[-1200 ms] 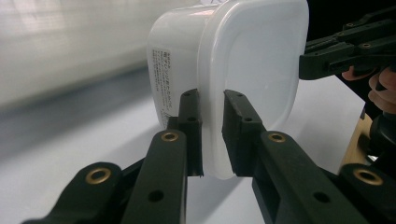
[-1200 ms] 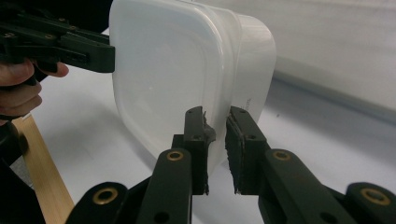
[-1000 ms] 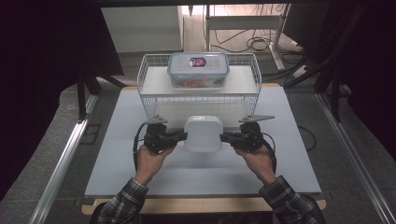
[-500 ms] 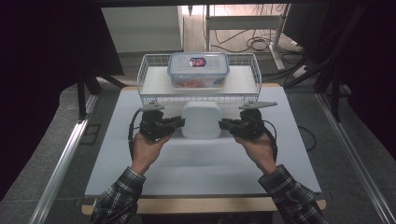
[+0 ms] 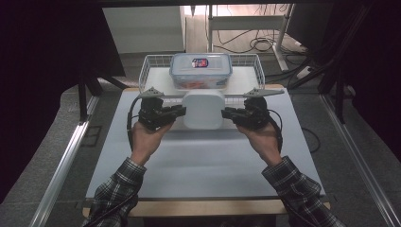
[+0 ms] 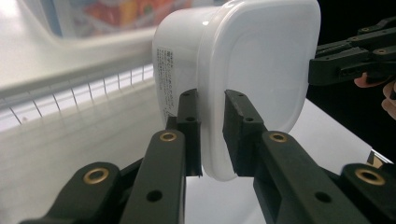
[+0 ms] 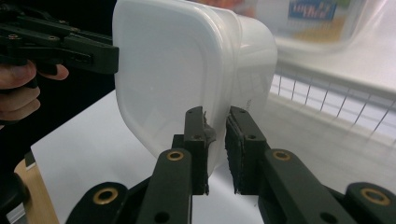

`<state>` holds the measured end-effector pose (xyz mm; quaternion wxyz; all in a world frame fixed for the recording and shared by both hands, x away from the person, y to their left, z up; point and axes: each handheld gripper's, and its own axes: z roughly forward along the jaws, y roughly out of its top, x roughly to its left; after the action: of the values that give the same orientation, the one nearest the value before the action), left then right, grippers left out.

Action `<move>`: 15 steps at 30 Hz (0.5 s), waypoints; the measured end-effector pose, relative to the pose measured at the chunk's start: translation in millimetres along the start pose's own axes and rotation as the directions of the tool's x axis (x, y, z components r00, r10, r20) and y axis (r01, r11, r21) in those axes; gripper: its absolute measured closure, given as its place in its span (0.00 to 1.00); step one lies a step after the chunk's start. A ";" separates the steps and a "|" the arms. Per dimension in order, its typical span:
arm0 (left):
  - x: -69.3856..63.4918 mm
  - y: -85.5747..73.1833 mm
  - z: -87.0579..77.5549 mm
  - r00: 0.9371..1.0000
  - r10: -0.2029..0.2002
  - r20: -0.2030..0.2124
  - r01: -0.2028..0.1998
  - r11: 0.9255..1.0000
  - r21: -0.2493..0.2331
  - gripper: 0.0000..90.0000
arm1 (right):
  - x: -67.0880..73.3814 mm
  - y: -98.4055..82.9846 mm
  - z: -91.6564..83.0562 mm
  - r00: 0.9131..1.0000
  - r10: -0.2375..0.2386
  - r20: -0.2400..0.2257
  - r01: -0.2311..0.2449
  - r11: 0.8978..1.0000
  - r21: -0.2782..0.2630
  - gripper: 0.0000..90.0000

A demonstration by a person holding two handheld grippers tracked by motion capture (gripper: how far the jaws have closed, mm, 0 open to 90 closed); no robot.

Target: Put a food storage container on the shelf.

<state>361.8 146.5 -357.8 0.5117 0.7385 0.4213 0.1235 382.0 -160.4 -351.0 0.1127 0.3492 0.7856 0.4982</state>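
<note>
White tabletop (image 5: 198, 161) under me, wire basket (image 5: 151, 64) at the far edge. My left gripper (image 5: 177, 111) was clamped on the left rim of the white lidded tub (image 5: 203, 109), my right gripper (image 5: 230, 113) on its right rim. Tub hung between them, above the table, just in front of the basket's clear food box (image 5: 200, 70).

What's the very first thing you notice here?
A white lidded tub held up in the middle, pinched at its rim by the left gripper on one side and the right gripper on the other. Behind it, a clear box of colourful food sits in a white wire basket.
</note>
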 end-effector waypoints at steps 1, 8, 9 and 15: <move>0.1 2.8 -0.8 1.000 -0.001 -0.001 0.001 1.000 -0.004 0.86 | 0.0 3.0 -0.5 1.000 -0.002 0.000 0.002 1.000 -0.003 0.87; 1.1 20.4 -8.7 1.000 0.004 -0.016 -0.004 1.000 -0.024 0.86 | -0.1 23.2 -2.3 1.000 -0.010 -0.004 0.010 1.000 -0.023 0.87; 1.5 23.4 -10.4 1.000 0.004 -0.016 -0.005 1.000 -0.027 0.86 | 0.1 25.3 -2.5 1.000 -0.010 -0.006 0.010 1.000 -0.026 0.87; 2.8 38.0 -18.4 1.000 0.011 -0.023 -0.012 0.999 -0.036 0.86 | 0.7 41.3 -4.0 1.000 -0.014 -0.019 0.013 0.999 -0.043 0.87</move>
<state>371.1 156.0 -317.6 0.5194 0.7301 0.4205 0.1427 397.4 -152.1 -313.4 0.1159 0.3366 0.7780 0.5177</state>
